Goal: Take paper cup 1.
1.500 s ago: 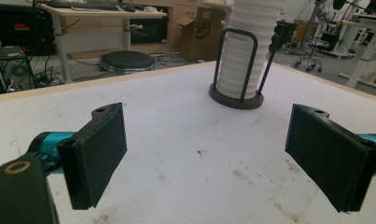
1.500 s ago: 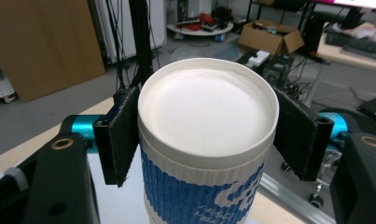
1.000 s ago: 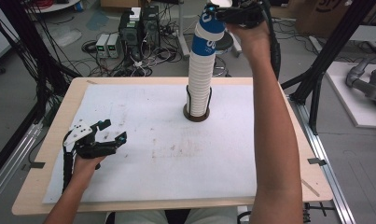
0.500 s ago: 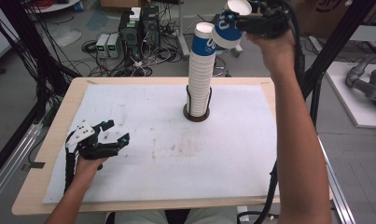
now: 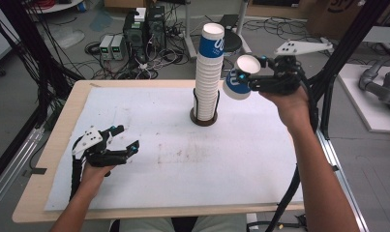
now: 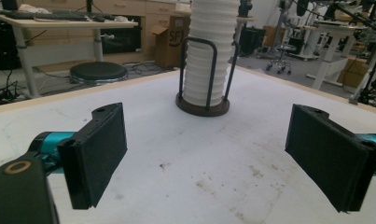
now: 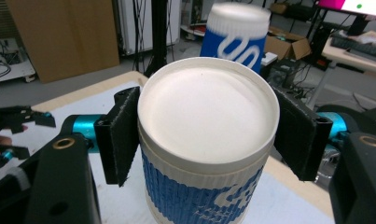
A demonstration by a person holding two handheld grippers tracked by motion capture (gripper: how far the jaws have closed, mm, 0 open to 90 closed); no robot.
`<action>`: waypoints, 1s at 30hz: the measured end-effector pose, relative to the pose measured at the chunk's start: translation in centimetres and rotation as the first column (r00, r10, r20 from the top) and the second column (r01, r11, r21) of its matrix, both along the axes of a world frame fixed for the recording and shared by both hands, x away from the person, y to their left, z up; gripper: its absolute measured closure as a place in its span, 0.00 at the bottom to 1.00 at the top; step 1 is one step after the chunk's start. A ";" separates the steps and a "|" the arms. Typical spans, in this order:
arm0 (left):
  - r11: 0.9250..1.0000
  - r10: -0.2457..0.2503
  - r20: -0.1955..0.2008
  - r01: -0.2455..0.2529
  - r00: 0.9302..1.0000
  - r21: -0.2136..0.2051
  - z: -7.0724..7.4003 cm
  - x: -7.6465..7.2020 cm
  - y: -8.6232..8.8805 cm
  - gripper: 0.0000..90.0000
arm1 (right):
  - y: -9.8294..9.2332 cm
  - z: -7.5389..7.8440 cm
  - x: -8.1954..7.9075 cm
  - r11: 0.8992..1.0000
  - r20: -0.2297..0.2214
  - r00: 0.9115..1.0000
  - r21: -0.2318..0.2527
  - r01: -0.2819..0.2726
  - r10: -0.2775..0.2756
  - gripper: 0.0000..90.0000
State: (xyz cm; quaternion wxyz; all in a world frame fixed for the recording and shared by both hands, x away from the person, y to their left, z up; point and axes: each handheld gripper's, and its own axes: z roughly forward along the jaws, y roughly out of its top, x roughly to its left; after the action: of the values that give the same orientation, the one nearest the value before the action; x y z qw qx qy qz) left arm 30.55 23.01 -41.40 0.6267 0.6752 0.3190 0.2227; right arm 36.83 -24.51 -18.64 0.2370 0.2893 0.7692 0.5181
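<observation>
Grasping a cup (image 5: 239,82), the right gripper (image 5: 245,80) hangs beside the stack (image 5: 209,77); left gripper (image 5: 127,143) fingers released.

Obscured and cropped items

Cup stack (image 6: 209,56) is cut off by the top edge in the left gripper view; its top cup (image 7: 234,35) is blurred in the right gripper view. The held cup (image 7: 206,140) runs off the bottom edge, its printed lettering unreadable.
</observation>
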 end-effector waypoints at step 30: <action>0.995 -0.095 0.016 0.095 0.995 0.003 0.4 -0.7 -1.7 0.13 | 2.6 -14.3 -3.5 0.991 -0.085 0.988 0.014 -0.130 0.131 0.34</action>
State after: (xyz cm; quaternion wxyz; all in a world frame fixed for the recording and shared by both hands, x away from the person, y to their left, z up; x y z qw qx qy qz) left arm 29.82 21.28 -40.96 0.6382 0.6887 0.2812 0.1984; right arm 33.35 -21.90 -32.92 0.1684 0.2614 0.7936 0.5230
